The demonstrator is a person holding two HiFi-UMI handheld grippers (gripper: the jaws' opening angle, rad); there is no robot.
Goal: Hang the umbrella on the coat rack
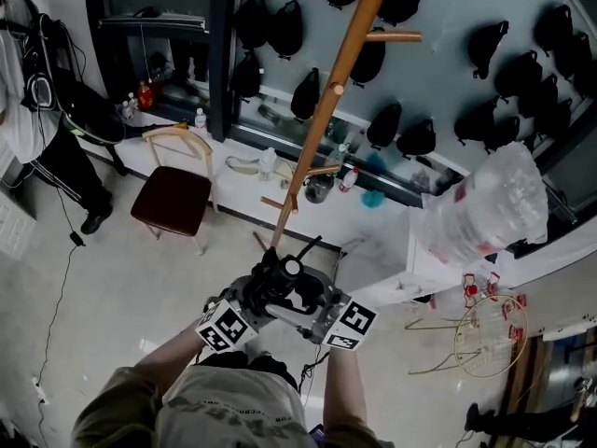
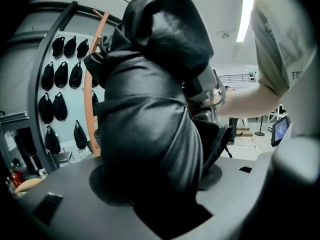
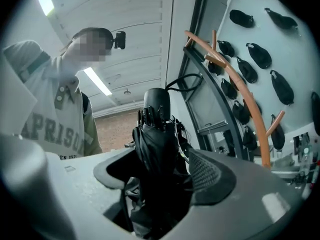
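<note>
One umbrella [image 3: 152,131]; one coat rack [image 1: 328,91]; one chair [image 1: 173,199].

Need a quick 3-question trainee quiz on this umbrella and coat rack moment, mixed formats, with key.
1. In the head view, what stands left of the coat rack? A: chair. B: ladder. C: bin.
2. True or false: the umbrella already hangs on the coat rack.
3. Which gripper or grippers hold the umbrella?

Key
1. A.
2. False: it is folded and held in front of the person, apart from the rack.
3. Both: the left gripper and the right gripper are closed on it.
</note>
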